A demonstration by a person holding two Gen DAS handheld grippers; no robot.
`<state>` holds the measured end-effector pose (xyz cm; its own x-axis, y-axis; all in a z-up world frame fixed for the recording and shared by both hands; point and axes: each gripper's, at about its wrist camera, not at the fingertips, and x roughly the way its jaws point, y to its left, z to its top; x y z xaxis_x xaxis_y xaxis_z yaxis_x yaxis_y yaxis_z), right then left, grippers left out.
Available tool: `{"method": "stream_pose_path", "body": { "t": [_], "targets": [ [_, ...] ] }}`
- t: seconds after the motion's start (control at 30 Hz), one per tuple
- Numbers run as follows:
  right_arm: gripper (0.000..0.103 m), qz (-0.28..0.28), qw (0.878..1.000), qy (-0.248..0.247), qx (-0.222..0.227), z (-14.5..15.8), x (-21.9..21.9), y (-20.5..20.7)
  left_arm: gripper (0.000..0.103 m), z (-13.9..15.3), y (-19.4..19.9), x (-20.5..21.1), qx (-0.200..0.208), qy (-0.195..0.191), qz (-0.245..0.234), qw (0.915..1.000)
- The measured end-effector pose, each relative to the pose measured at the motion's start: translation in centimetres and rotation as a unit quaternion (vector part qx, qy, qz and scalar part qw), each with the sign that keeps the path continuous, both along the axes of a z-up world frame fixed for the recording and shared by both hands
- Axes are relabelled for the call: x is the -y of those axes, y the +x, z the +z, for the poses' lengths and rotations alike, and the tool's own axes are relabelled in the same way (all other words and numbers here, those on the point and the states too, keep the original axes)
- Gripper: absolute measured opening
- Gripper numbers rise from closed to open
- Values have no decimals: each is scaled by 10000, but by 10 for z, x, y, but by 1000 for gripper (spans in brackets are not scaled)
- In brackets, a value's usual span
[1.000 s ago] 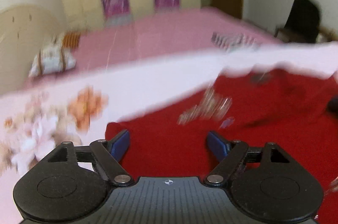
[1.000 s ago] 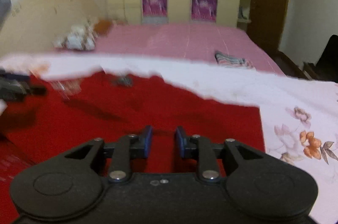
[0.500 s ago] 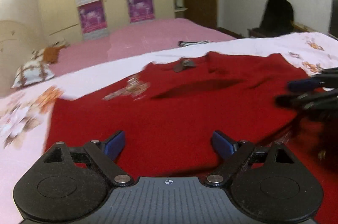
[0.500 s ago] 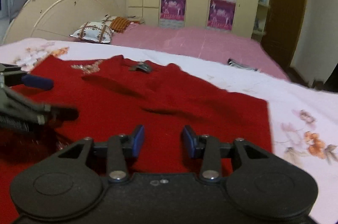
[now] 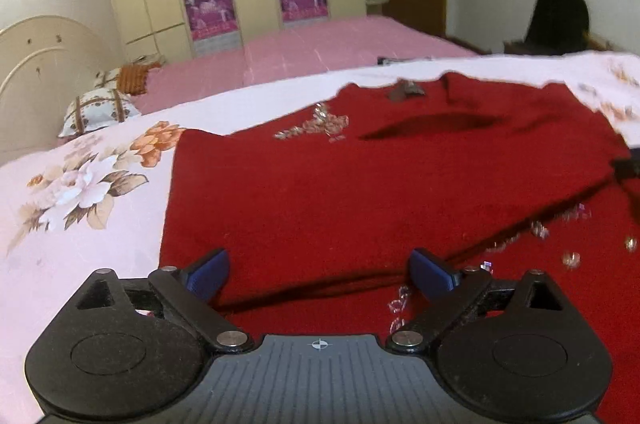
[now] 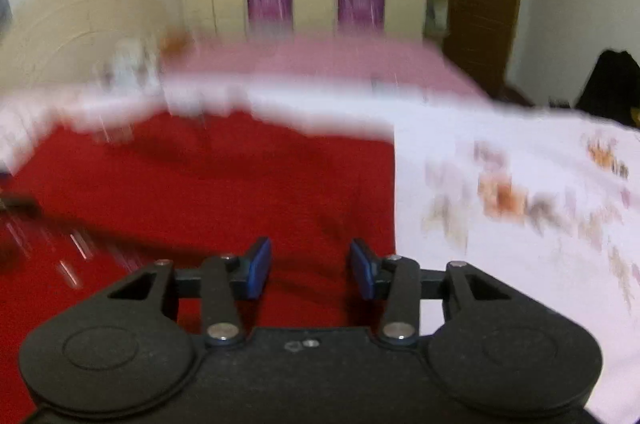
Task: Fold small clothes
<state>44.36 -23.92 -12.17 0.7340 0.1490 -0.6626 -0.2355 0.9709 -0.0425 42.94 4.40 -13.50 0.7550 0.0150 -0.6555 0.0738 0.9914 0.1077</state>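
Note:
A red knitted garment (image 5: 360,183) with sequin trim lies spread flat on a white floral sheet (image 5: 80,191). A folded layer edge runs across it near my left gripper. My left gripper (image 5: 319,274) is wide open and empty, just above the garment's near left part. My right gripper (image 6: 311,268) is open and empty, low over the garment (image 6: 220,191) near its right edge. The right wrist view is motion-blurred. The right gripper's tip shows at the right edge of the left wrist view (image 5: 628,169).
A pink bedspread (image 5: 320,51) covers the bed behind, with pillows (image 5: 100,105) at the headboard on the left. A striped cloth (image 5: 394,59) lies on the pink bedspread. Wardrobes with purple posters (image 5: 208,3) stand at the back. A dark chair (image 5: 556,19) is at the right.
Both grippers have dropped lower and closer to the garment. The right gripper has opened wider and has moved right, toward the garment's right edge. The left gripper stays open.

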Motion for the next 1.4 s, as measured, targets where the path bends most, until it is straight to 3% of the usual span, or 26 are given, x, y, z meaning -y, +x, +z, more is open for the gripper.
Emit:
{"method": "stream_pose_path", "body": {
  "t": [0.13,0.33,0.53,0.63,0.67,0.73,0.87,1.0,1.13,1.4],
  "targets": [
    [43,-135,9996,244,-31,17,6,-8,96,12,-16,9,32,381,-122,9992],
    [47,-25,9988,472,-138,27,14,-43,96,35,-53,10,220,368,-173,9989],
    [47,-101,9965,788,-266,37,27,-93,96,50,-101,10,355,633,-362,9967],
    [48,-155,9934,1068,-396,42,41,-124,93,54,-135,-4,83,316,-516,9981],
    [48,-206,9918,1177,-445,44,47,-137,80,53,-149,-11,-44,156,-538,9984],
    [49,-307,9878,1417,-568,45,60,-159,72,50,-174,-26,-276,-109,-502,9983],
    [49,-343,9822,1674,-782,41,77,-205,72,42,-226,-58,-512,-733,-189,9958],
    [49,-469,9817,1613,-900,36,81,-239,72,33,-261,-71,-562,-788,-9,9953],
    [49,-541,9807,1626,-945,33,80,-261,72,30,-284,-75,-611,-1208,66,9908],
    [49,-552,9799,1671,-942,30,75,-279,72,33,-289,-66,-592,-1210,41,9909]
  ]
}}
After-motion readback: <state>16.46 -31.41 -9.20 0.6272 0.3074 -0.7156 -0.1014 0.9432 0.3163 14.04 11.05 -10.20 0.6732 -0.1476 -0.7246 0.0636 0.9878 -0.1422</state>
